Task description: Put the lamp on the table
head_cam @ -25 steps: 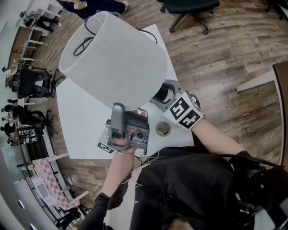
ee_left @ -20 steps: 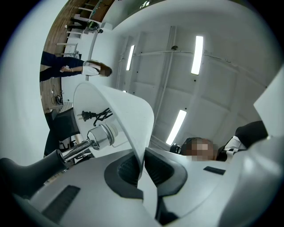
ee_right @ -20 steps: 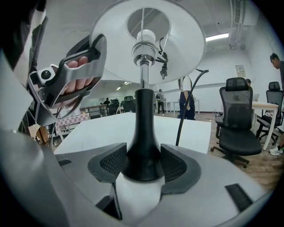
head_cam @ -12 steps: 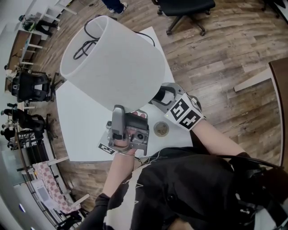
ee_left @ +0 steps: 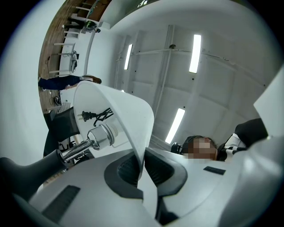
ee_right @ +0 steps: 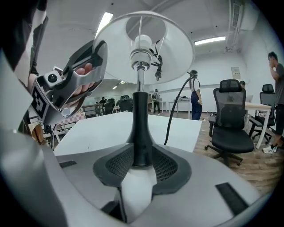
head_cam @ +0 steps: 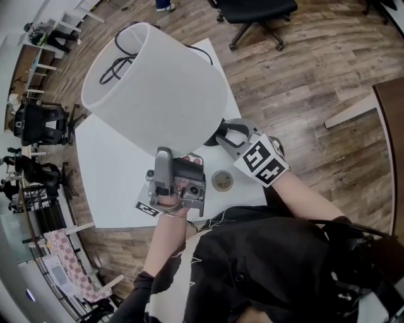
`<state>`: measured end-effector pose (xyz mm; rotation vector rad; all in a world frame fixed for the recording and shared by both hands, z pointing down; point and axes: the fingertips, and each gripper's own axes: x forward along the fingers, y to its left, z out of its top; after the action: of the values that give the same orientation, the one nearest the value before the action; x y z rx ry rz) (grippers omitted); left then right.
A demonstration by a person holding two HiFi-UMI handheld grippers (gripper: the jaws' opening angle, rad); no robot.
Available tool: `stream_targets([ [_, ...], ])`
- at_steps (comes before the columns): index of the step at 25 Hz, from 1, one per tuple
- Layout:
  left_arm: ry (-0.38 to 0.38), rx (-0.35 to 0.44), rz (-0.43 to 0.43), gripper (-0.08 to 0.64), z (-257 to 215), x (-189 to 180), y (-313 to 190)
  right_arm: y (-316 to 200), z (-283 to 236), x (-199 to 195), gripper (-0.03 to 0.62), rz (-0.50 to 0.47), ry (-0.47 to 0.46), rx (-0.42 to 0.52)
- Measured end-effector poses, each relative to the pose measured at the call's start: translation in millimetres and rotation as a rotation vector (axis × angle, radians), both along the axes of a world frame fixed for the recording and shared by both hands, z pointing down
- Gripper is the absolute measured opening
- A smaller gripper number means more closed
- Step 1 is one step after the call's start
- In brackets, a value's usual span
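Observation:
The lamp has a large white shade (head_cam: 158, 88), tilted, with its black cord inside. My left gripper (head_cam: 180, 159) is shut on the shade's lower rim; in the left gripper view the thin white rim (ee_left: 138, 133) is pinched between the pads, with the chrome socket (ee_left: 100, 135) and the plug (ee_left: 88, 116) beyond. My right gripper (head_cam: 219, 134) reaches under the shade. Its jaws are closing, and in the right gripper view the black lamp stem (ee_right: 140, 128) stands between the pads (ee_right: 166, 166), which touch it on both sides. The lamp is held above the white table (head_cam: 113, 183).
A small round brownish thing (head_cam: 221, 181) lies on the table near its front edge. A black office chair (head_cam: 252, 9) stands on the wood floor beyond the table, and another chair (ee_right: 233, 119) shows to the right. People and desks are far off at the left.
The lamp and both grippers have shifted slightly. The right gripper has drawn a little further under the shade.

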<state>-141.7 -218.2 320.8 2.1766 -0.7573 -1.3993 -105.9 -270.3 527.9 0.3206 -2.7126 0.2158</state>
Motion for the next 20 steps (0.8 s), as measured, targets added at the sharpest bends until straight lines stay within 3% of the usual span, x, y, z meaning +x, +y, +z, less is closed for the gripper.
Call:
stream_targets([
  [3,0.0,0.0,-0.004,0.015,1,-1,-2,-4,-4,9,0.065,0.03,0.0,-0.027],
  [5,0.001,-0.001,-0.007,0.015,-1,-2,-3,-5,-8,14,0.048,0.047,-0.02,-0.049],
  [10,0.0,-0.009,-0.019,0.015,-3,-1,-2,-7,-20,30,0.035,0.093,-0.089,-0.101],
  [20,-0.027,-0.055,-0.058,0.015,1,4,-7,-12,-30,66,0.031,0.139,-0.125,-0.114],
])
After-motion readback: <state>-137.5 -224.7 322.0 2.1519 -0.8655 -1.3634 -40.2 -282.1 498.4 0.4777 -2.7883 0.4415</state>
